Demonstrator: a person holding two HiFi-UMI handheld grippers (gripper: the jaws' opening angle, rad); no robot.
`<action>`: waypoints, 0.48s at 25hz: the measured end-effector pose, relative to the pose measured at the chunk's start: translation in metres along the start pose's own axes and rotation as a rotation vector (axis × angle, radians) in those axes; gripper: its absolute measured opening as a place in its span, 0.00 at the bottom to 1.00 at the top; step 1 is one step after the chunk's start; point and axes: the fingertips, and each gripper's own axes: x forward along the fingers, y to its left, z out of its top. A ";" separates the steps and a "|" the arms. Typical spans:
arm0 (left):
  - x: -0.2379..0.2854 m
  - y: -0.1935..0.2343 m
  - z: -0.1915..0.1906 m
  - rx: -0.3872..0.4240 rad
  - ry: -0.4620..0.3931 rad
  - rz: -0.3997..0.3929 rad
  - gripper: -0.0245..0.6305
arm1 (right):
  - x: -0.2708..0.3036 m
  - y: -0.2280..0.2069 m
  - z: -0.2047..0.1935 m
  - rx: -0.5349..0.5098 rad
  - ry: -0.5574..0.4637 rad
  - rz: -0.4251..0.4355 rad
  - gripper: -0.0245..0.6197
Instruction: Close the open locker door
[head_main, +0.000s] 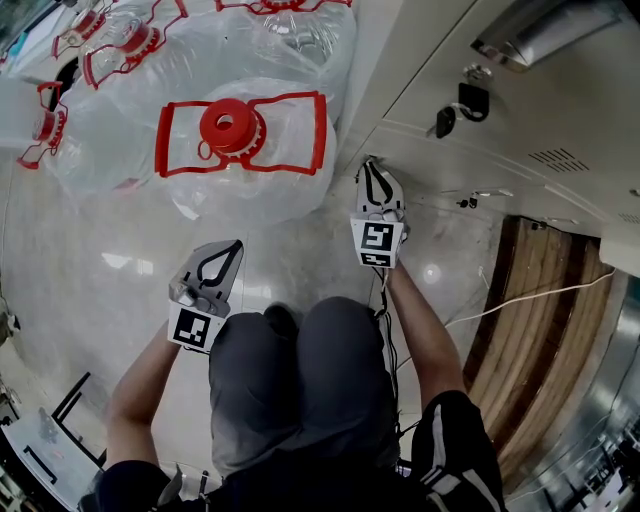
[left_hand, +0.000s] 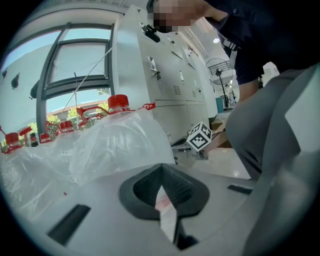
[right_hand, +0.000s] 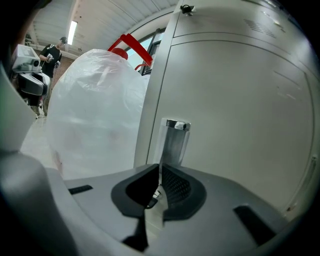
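Note:
In the head view my right gripper (head_main: 370, 165) reaches forward to the foot of the grey lockers (head_main: 520, 140). In the right gripper view its jaws (right_hand: 160, 167) are shut on a small chrome pull tab (right_hand: 175, 140) that sticks out of the grey locker door (right_hand: 235, 115). The door's edge runs upright just left of the tab. My left gripper (head_main: 228, 248) hangs lower left above the floor, apart from the lockers. It is shut (left_hand: 161, 167) with nothing held. The right gripper's marker cube (left_hand: 200, 136) shows in the left gripper view.
Big clear water bottles with red caps, wrapped in plastic (head_main: 240, 130), stand close on the left of the lockers (left_hand: 170, 75). Keys hang from a lock (head_main: 465, 100) on a higher door. A white cable (head_main: 530, 297) crosses wooden boards (head_main: 540, 330) at the right. A person (right_hand: 52, 50) stands far off.

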 end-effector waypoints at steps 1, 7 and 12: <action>0.000 0.000 0.000 0.003 0.001 -0.002 0.04 | 0.000 0.001 -0.001 0.006 -0.003 0.009 0.06; -0.001 -0.001 0.003 0.012 0.002 -0.003 0.04 | -0.003 0.008 0.005 0.029 -0.024 0.043 0.05; -0.002 -0.001 0.008 0.017 0.004 -0.007 0.04 | -0.013 0.001 0.013 0.051 -0.040 0.049 0.04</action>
